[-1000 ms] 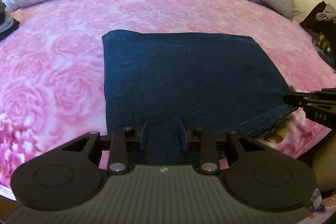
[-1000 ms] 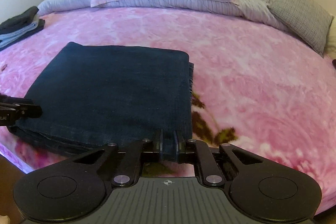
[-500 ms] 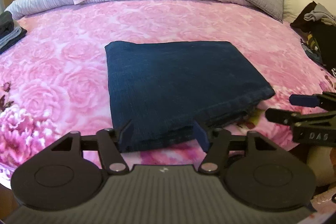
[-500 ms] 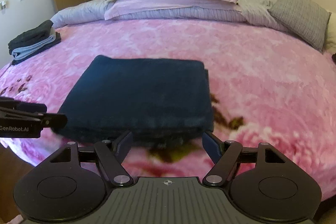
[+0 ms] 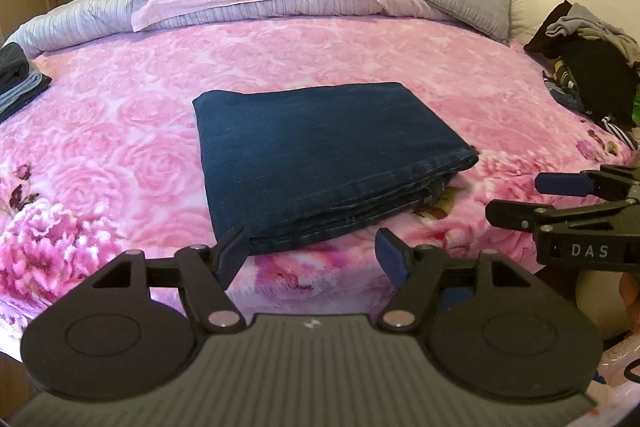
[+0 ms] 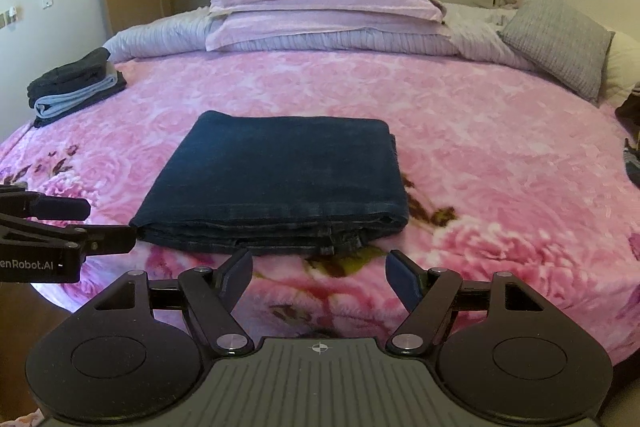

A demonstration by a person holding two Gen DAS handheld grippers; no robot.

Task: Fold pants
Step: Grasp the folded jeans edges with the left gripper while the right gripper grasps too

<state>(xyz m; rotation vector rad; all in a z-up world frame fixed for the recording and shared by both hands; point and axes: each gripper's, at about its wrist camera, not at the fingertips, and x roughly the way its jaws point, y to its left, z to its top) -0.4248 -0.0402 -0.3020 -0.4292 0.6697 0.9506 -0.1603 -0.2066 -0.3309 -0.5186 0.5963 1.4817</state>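
We see the pants (image 5: 320, 163) lying in the middle of both views as a compact dark denim rectangle, several layers stacked, flat on the pink floral blanket (image 5: 120, 115) near the lower edge of the bed. The edges line up fairly well; in the right wrist view the near edge shows the stacked layers, with a small bit of hem or seam poking out at its lower right corner. We judge the folding itself to be done or all but done: no leg or waistband trails loose, and the bundle keeps its shape with nothing touching it. What may be left, as far as we can tell, is only to tidy that near edge or to carry the bundle to the stack of folded clothes (image 6: 74, 87) at the upper left of the right wrist view.

As for the claws, the left gripper (image 5: 312, 254) sits at the bottom centre of its own view, its jaws opening and already well spread, with only blanket between them; the pants' near edge lies just beyond the fingertips, untouched. The right gripper (image 6: 320, 273) stands spread wide and empty as well, at the bottom centre of its view, just short of the denim. Each gripper also shows at the side edge of the other's view, clear of the cloth.
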